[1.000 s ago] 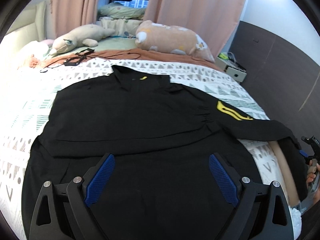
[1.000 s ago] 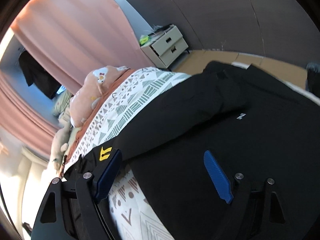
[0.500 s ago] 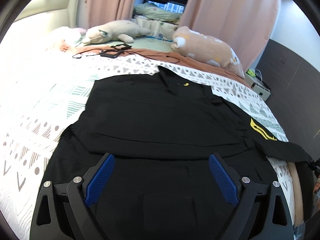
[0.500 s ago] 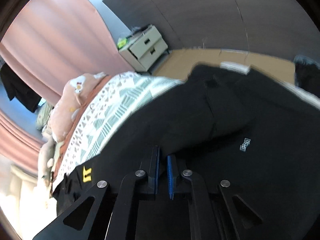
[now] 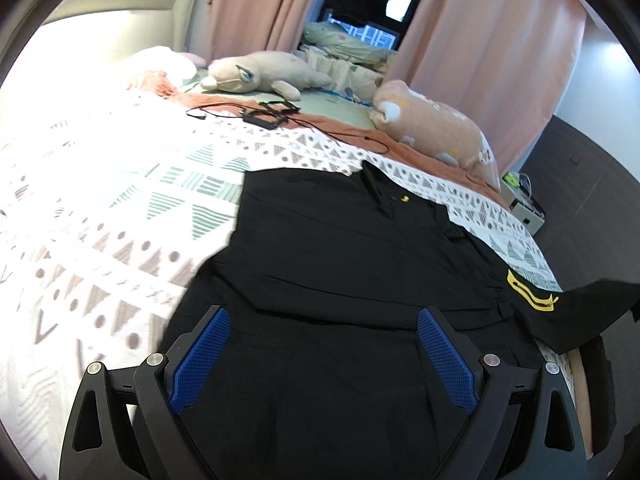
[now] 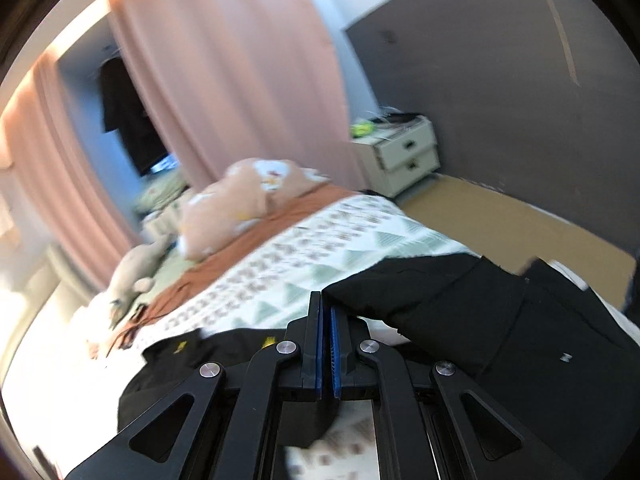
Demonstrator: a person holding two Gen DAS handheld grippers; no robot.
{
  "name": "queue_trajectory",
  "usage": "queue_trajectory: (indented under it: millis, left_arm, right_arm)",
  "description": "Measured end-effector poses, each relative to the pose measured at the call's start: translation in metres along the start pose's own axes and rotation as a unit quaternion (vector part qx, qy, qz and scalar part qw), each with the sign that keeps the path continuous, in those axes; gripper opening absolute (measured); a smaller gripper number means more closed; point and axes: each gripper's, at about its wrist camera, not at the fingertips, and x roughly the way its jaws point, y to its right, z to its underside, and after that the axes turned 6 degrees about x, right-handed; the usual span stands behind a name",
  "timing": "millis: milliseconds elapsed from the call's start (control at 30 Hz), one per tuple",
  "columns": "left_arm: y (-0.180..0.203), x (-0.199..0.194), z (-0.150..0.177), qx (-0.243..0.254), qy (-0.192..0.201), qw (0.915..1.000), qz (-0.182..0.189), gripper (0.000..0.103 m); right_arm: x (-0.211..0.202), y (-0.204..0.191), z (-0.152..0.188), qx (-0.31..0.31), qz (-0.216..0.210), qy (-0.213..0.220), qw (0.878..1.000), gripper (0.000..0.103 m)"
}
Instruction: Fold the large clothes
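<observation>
A large black garment (image 5: 352,264) with a yellow emblem on one sleeve lies spread on the bed. My left gripper (image 5: 320,344) is open and empty, hovering just above its lower part. My right gripper (image 6: 326,322) is shut on the black sleeve (image 6: 432,296) and holds it lifted off the bed. In the left wrist view that sleeve (image 5: 576,312) rises at the right edge. The rest of the garment (image 6: 192,364) lies lower left in the right wrist view.
The patterned bedspread (image 5: 120,216) covers the bed. Two plush toys (image 5: 264,72) (image 5: 432,128) and a black cable with a device (image 5: 268,114) lie near the head. A white nightstand (image 6: 400,152) stands by the dark wall. Pink curtains (image 6: 224,80) hang behind.
My right gripper closed on the sleeve and raised it off the bed edge. My left gripper stayed open and swung its view leftward over the garment.
</observation>
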Motion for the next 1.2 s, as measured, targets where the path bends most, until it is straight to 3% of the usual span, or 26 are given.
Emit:
queue_trajectory:
  millis: [333, 567, 867, 1200]
  left_arm:
    - [-0.081, -0.060, 0.001, -0.022, 0.015, 0.9993, -0.025, 0.095]
    - [-0.146, -0.098, 0.006, -0.050, 0.032, 0.9972, -0.047, 0.095]
    - [-0.206, -0.123, 0.026, -0.081, 0.040, 0.9938, -0.065, 0.095]
    - [-0.226, -0.098, 0.044, -0.084, 0.020, 0.9945, -0.059, 0.095]
  right_arm:
    - [0.002, -0.148, 0.020, -0.059, -0.060, -0.012, 0.996, 0.004]
    - [0.011, -0.233, 0.057, -0.090, -0.092, -0.035, 0.991, 0.004]
    - [0.041, -0.301, 0.108, -0.108, -0.119, -0.076, 0.984, 0.004]
    - [0.101, -0.349, 0.170, -0.133, -0.130, -0.131, 0.974, 0.004]
